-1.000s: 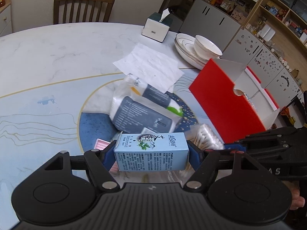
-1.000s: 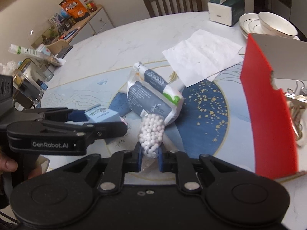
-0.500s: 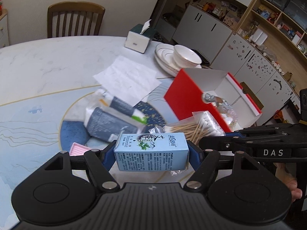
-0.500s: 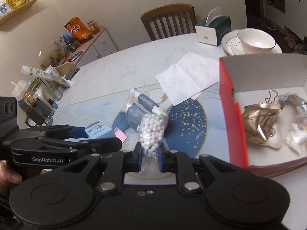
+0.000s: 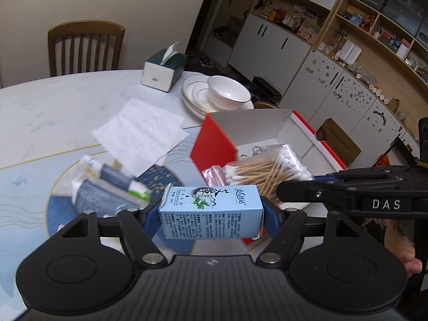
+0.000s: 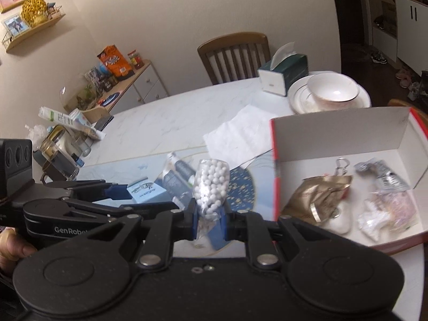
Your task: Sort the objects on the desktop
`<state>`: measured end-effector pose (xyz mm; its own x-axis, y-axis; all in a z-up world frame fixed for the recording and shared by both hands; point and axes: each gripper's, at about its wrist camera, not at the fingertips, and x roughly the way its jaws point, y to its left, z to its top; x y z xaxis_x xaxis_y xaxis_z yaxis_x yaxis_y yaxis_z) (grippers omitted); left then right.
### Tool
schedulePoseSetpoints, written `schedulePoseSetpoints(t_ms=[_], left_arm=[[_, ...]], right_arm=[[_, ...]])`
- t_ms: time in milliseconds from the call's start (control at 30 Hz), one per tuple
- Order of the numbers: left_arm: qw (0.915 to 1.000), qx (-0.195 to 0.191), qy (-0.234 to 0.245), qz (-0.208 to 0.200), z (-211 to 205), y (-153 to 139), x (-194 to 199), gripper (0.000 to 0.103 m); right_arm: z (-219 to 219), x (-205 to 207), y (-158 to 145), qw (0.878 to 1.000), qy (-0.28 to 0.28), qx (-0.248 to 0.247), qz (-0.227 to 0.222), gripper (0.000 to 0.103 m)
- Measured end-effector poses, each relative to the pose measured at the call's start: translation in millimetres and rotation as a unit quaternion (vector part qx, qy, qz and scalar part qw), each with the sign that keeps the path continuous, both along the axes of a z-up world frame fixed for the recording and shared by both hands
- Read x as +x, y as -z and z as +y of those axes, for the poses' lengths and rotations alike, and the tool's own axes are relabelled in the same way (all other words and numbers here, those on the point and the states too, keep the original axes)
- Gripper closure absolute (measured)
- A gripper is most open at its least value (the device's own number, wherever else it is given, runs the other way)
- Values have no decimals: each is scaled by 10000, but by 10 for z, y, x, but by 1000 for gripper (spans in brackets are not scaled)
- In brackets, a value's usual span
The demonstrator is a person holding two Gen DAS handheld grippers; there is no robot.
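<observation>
Both loads have been lifted off the table toward the red cardboard box (image 6: 275,171). Left gripper (image 5: 211,211) clamped on pale blue printed carton (image 5: 210,212); right gripper (image 6: 210,219) clamped on clear bag of white beads (image 6: 211,184). Release into the box judged next.

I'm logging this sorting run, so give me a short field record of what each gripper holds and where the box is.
left gripper: shut on light blue carton
right gripper: shut on bag of cotton swabs
red box: open, on the table's right side, beyond both loads
box contents: gold packet, silver packet, keyring clip
</observation>
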<state>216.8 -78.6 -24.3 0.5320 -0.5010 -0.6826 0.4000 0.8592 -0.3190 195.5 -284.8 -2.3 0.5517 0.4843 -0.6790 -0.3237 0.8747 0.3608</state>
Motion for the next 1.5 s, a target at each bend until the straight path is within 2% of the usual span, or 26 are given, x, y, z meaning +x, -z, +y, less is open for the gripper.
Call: schedulePoseSetpoints(t_ms=[533, 900, 1067, 1300, 1500], left_arm=[[9991, 220, 300, -202, -1002, -103, 120, 30], [9935, 746, 854, -50, -1763, 98, 369, 30], [9886, 1078, 1049, 60, -2040, 256, 498, 30], [9845, 1411, 1014, 240, -2240, 461, 658, 30], [9832, 1554, 903, 321, -2269, 587, 763, 30]], right_arm=[[-989, 129, -59, 9984, 380, 302, -288, 88], [-1648, 350, 99, 9950, 949, 42, -300, 88], [-1785, 504, 273, 9945, 1046, -26, -31, 88], [-1785, 646, 535, 9954, 902, -119, 314, 88], [-1728, 728, 633, 9965, 695, -224, 394, 88]])
